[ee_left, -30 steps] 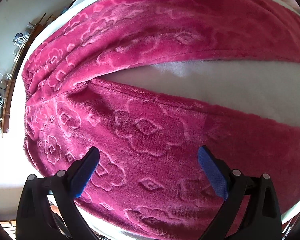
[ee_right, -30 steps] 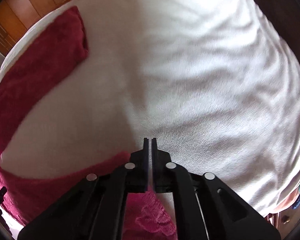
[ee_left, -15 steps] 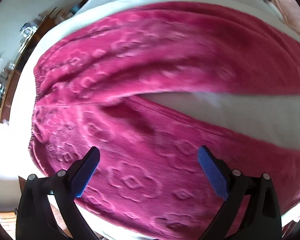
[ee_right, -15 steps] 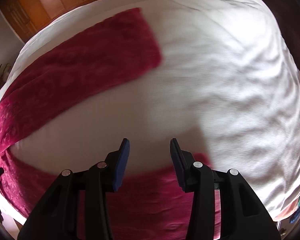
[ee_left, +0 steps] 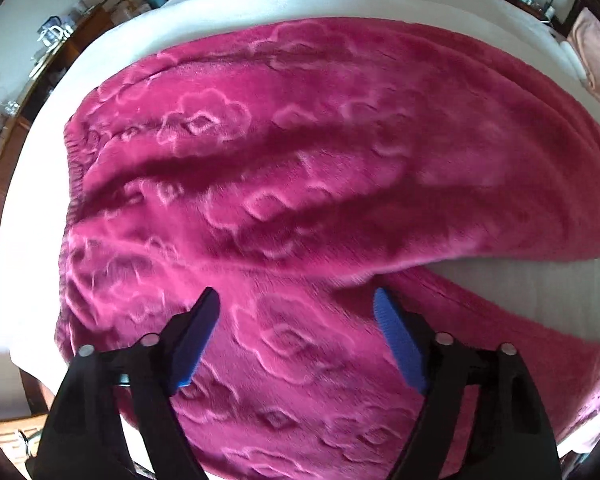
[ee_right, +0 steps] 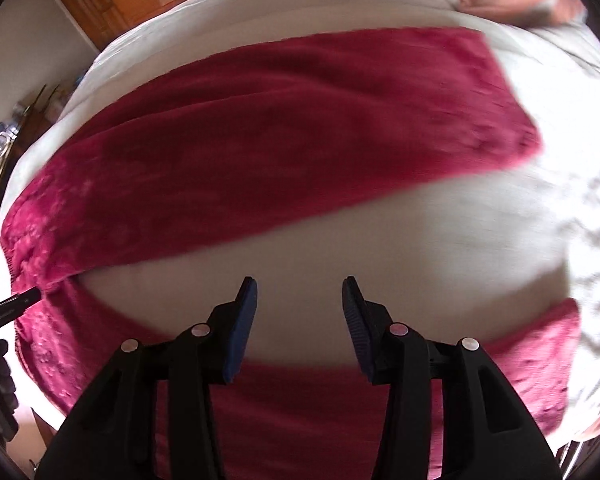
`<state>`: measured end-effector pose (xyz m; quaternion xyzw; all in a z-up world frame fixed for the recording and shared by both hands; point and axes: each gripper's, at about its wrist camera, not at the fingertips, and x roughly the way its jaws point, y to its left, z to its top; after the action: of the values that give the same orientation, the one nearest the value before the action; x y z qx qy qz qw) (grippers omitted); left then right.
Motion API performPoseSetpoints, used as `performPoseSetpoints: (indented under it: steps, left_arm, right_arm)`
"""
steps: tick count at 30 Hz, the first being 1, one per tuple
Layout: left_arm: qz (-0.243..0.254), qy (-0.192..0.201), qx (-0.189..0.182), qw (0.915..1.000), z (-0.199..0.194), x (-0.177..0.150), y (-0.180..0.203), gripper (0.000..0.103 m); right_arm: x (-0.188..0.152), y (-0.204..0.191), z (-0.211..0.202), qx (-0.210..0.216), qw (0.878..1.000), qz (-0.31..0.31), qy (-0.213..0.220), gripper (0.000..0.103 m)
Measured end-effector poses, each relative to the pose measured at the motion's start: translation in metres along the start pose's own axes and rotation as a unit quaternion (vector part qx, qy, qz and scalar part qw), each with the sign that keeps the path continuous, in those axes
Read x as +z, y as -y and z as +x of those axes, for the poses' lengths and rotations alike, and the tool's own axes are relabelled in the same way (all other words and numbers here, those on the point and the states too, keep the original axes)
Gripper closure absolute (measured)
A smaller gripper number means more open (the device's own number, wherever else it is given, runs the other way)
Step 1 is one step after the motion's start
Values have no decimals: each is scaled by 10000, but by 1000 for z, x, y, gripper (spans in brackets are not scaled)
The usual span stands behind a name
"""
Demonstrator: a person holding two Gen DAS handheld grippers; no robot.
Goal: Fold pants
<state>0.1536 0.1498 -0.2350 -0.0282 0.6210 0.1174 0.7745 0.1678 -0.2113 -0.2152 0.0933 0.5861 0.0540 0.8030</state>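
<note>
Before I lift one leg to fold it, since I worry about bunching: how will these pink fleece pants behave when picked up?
The pink fleece pants will probably go floppy: soft ridges already cross them on the white bed sheet. The embossed plush pile looks grippy rather than slippery. The far leg is long, so its loose end would likely sag and drag.

left gripper (ee_left: 296,312): jaws closing, nothing between, now nearer the pants (ee_left: 300,160) crotch
right gripper (ee_right: 300,304): was shut, jaws opening, empty

Left gripper (ee_left: 296,314) closing — right gripper (ee_right: 299,300) opening
</note>
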Motion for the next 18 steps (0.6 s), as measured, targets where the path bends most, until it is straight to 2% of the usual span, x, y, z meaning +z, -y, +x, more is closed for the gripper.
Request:
performPoseSetpoints:
  steps: [3, 5, 8, 16, 18]
  left_arm:
    - [-62, -6, -129, 9999, 7, 12, -24, 34]
    - [-186, -56, -204, 9996, 14, 23, -47, 46]
    - [-403, -70, -209, 9989, 21, 38, -79, 54]
    - [-1109, 172, 253, 9934, 31, 84, -183, 58]
    - [-1333, 229, 403, 9900, 33, 94, -208, 58]
  right_arm:
    - [5, -36, 6, 92, 9998, -169, -49, 57]
    - [9, -63, 15, 141, 9993, -322, -94, 57]
    - [10, -98, 21, 222, 9983, -514, -131, 57]
    - [7, -182, 48, 403, 9951, -878, -228, 56]
    - [4, -188, 49, 428, 9946, -899, -310, 56]
